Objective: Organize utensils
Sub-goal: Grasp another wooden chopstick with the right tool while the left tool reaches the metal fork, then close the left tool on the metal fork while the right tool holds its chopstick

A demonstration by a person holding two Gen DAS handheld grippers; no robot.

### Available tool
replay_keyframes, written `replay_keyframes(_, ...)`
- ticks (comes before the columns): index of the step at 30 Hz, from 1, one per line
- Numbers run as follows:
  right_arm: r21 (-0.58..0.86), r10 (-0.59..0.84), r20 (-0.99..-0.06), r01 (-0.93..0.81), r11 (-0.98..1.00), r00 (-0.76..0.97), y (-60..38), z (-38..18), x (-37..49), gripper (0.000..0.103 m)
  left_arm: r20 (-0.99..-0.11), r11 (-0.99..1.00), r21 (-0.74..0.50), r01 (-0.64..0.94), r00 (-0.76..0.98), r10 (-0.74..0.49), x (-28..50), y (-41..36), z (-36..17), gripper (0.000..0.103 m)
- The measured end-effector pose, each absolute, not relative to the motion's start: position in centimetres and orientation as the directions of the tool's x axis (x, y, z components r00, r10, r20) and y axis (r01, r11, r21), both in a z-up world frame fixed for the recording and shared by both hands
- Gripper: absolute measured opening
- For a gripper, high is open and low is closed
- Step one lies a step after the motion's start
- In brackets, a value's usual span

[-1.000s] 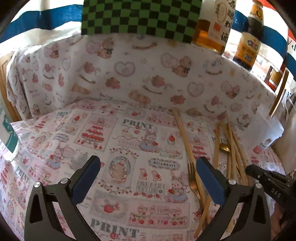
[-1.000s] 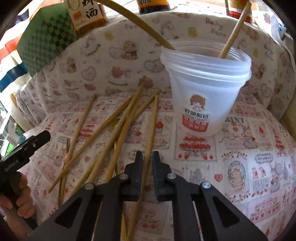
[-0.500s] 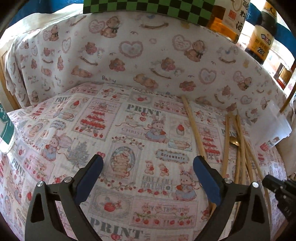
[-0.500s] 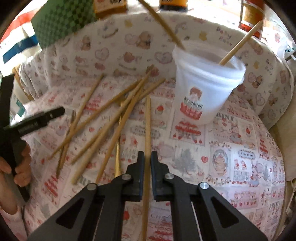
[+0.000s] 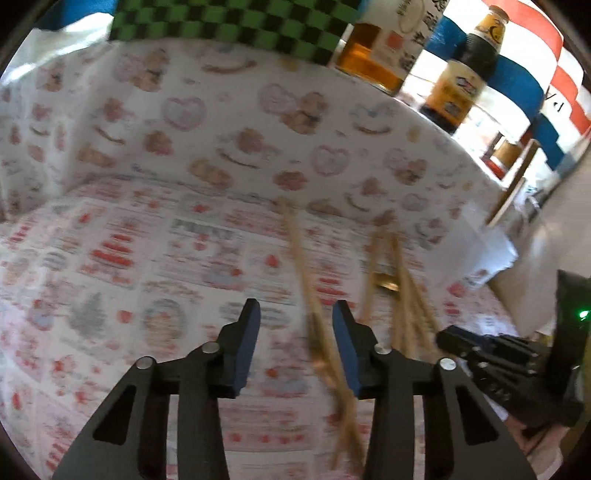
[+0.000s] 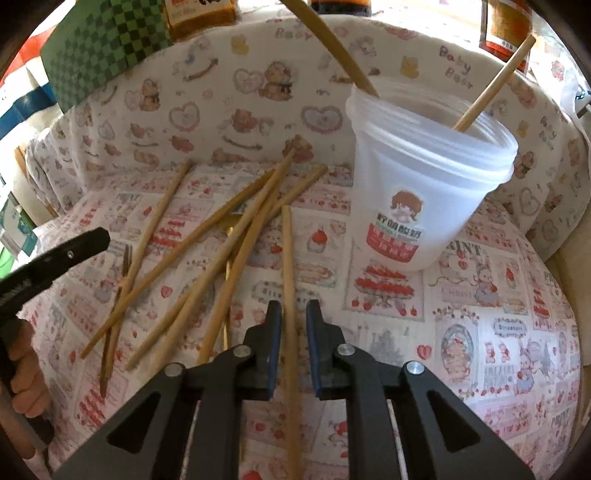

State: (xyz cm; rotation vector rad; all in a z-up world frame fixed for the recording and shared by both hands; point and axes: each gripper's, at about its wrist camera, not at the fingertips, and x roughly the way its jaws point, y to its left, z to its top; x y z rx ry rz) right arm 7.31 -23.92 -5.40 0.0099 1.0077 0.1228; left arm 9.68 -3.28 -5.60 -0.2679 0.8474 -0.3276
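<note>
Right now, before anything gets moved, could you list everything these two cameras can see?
Loose chopsticks: several, pale wood, scattered and crossing on the cloth.
Chopsticks in cup: two, pale wood, leaning out.
Cup: one, translucent white with a sticker, upright on the right.
Fork: one, dark gold, at the pile's left edge.
Bottles: two, one amber and one dark, on the ledge behind.
Checked box: one, green and black, on the ledge.
Cloth: one, pink cartoon print, covering the table and back wall.
Left tool: black, closing around a chopstick.
Right tool: black, narrowly apart around a chopstick.
Hand: one, holding the left tool.
</note>
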Motion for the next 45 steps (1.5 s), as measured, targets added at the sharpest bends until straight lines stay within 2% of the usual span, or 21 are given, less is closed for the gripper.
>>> replay_keyframes(2, 0.072, 0.116, -0.849, -0.105, 0.992, 0.515, -23.9, -5.3, 7.0, 0.012, -0.702, 0.911, -0.375, 0.173, 0.588, -0.401, 10.2, -3.8, -6.1, 0.029)
replay_keyframes(6, 0.021, 0.071, -0.854, -0.102, 0.995, 0.515, -23.8, -5.2, 6.5, 0.007, -0.748, 0.955, -0.259, 0.148, 0.594, -0.295, 10.4, -5.2, -7.0, 0.017)
replay_keyframes(9, 0.015, 0.068, -0.86, -0.109, 0.994, 0.506, -24.2, -5.1, 6.1, 0.007, -0.761, 0.962, -0.216, 0.17, 0.588, -0.274, 9.9, -6.3, -7.1, 0.0)
replay_keyframes(11, -0.004, 0.05, -0.862, -0.105, 0.994, 0.505, -24.5, -5.0, 5.8, 0.007, -0.773, 0.97, -0.19, 0.149, 0.587, -0.241, 9.8, -6.6, -7.2, 0.0)
replay_keyframes(16, 0.009, 0.064, -0.868, -0.113, 0.994, 0.492, -25.4, -4.3, 4.6, 0.007, -0.746, 0.956, -0.271, 0.108, 0.605, -0.28, 9.3, -4.3, -6.2, 0.0)
replay_keyframes(22, -0.001, 0.067, -0.83, -0.12, 0.993, 0.554, -25.1, -2.1, 2.8, 0.007, -0.708, 0.932, -0.353, 0.088, 0.626, -0.327, 9.5, -1.9, -5.9, 0.001)
replay_keyframes(26, 0.022, 0.077, -0.835, -0.107, 0.994, 0.544, -25.5, -2.4, 3.1, 0.01, -0.738, 0.938, -0.321, 0.129, 0.586, -0.334, 9.4, -2.6, -5.8, 0.001)
replay_keyframes(29, 0.048, 0.087, -0.837, -0.087, 0.995, 0.54, -26.1, -2.8, 3.9, 0.016, -0.74, 0.954, -0.257, 0.153, 0.603, -0.296, 8.7, -4.0, -5.1, 0.011)
replay_keyframes(31, 0.066, 0.097, -0.836, -0.077, 0.995, 0.54, -26.6, -2.9, 4.1, 0.017, -0.738, 0.943, -0.294, 0.157, 0.589, -0.328, 8.8, -4.5, -5.5, 0.02)
replay_keyframes(33, 0.072, 0.101, -0.833, -0.074, 0.995, 0.544, -27.0, -2.8, 4.1, 0.018, -0.749, 0.935, -0.332, 0.125, 0.568, -0.342, 9.6, -5.3, -6.6, 0.021)
replay_keyframes(36, 0.064, 0.092, -0.836, -0.069, 0.996, 0.541, -27.2, -2.9, 4.1, 0.018, -0.749, 0.968, -0.229, 0.107, 0.616, -0.245, 9.4, -6.0, -7.0, 0.021)
replay_keyframes(40, 0.062, 0.09, -0.842, -0.07, 0.996, 0.532, -27.1, -3.2, 4.6, 0.018, -0.757, 0.974, -0.197, 0.114, 0.613, -0.225, 9.3, -6.6, -7.1, 0.021)
replay_keyframes(45, 0.044, 0.083, -0.836, -0.084, 0.995, 0.542, -26.9, -2.8, 4.2, 0.018, -0.776, 0.989, -0.067, 0.129, 0.616, -0.133, 9.6, -10.0, -7.1, 0.024)
